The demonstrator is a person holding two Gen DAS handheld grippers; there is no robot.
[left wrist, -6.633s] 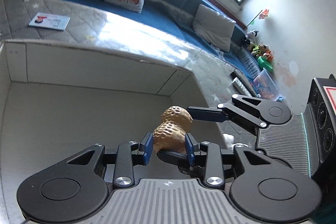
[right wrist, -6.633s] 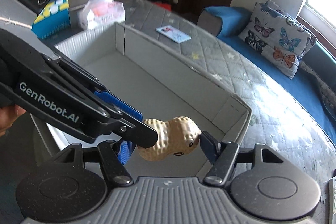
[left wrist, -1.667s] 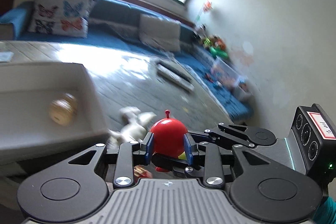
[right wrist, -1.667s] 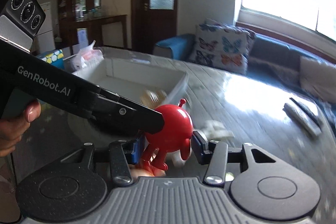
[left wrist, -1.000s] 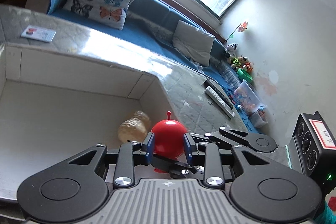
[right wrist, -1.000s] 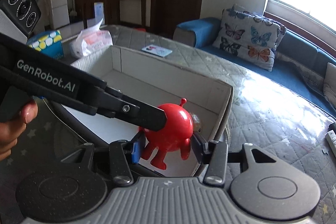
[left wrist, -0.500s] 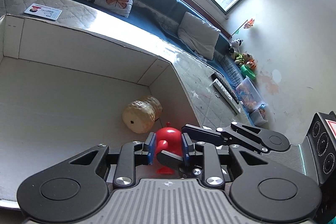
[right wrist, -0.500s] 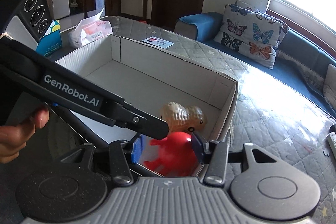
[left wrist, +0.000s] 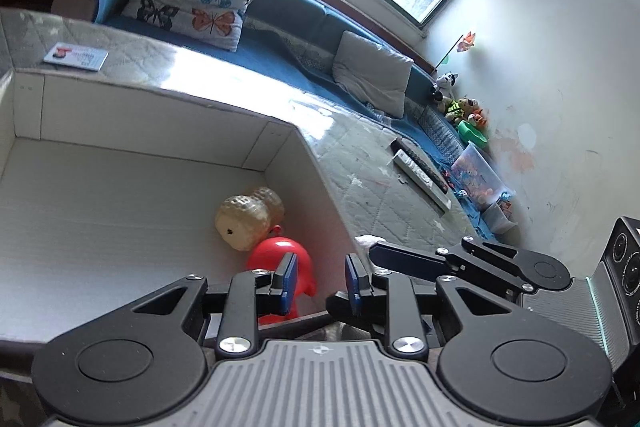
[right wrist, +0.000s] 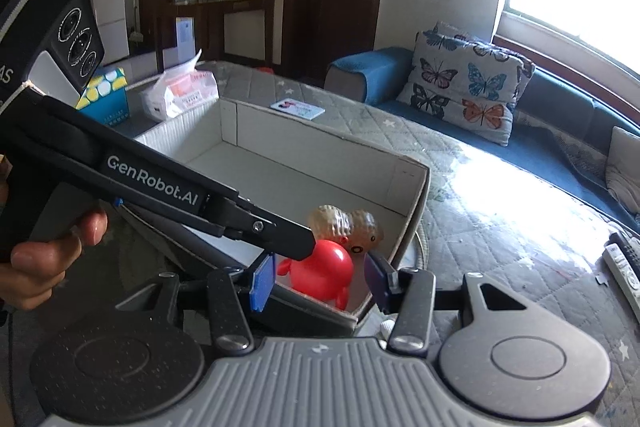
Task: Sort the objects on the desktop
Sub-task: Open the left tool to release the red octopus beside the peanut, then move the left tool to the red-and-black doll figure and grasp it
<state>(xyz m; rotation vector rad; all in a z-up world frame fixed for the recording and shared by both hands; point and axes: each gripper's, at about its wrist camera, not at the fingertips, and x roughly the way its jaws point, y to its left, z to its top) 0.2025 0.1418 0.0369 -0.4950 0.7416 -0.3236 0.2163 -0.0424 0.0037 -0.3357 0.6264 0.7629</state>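
A sunlit living room with a blue sofa lay behind the quilted bench [right wrist: 480,211]. In the box [left wrist: 132,115], lower centre of my frames, the red toy [left wrist: 276,259] lay touching the peanut [left wrist: 248,217]. My left hand-held gripper [left wrist: 320,285] was released and empty, the toy just ahead to its left. My right hand-held gripper [right wrist: 320,281] was also released, nearer the toy. A white object past the box wall was mostly hidden.

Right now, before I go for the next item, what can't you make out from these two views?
- Red toy: lower part hidden behind left gripper finger, left wrist view.
- Card: print too small, both views.
- White object outside box: mostly hidden behind right gripper.
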